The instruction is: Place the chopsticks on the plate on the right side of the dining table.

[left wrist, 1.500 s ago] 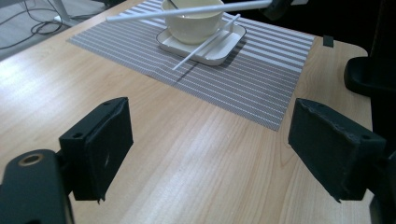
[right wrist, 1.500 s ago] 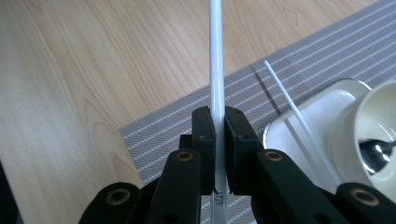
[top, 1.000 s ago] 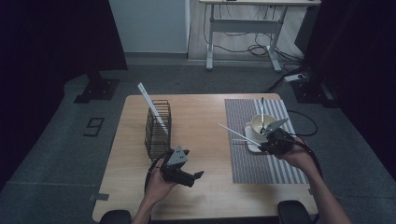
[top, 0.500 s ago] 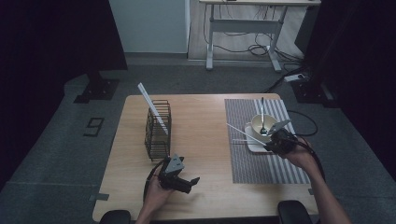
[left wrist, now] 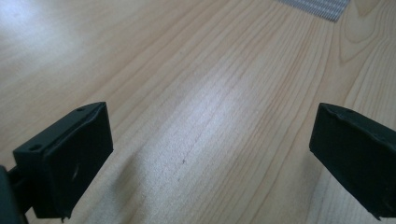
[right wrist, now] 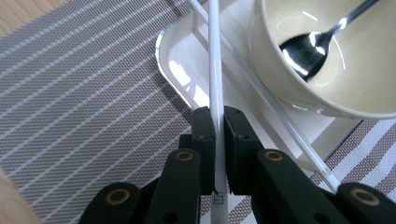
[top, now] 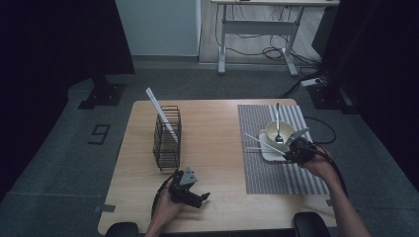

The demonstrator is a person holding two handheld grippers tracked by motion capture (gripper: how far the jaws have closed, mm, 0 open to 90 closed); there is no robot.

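Right gripper view: right claw (right wrist: pixel 218 122) pinches white chopstick (right wrist: pixel 215 70)

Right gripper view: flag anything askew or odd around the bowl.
The right claw is shut on a white chopstick that crosses a second chopstick lying slantwise over the tray. A spoon leans inside the bowl. Nothing spilled.

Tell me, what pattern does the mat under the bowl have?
The mat has thin grey and white stripes; the right gripper view shows them best.
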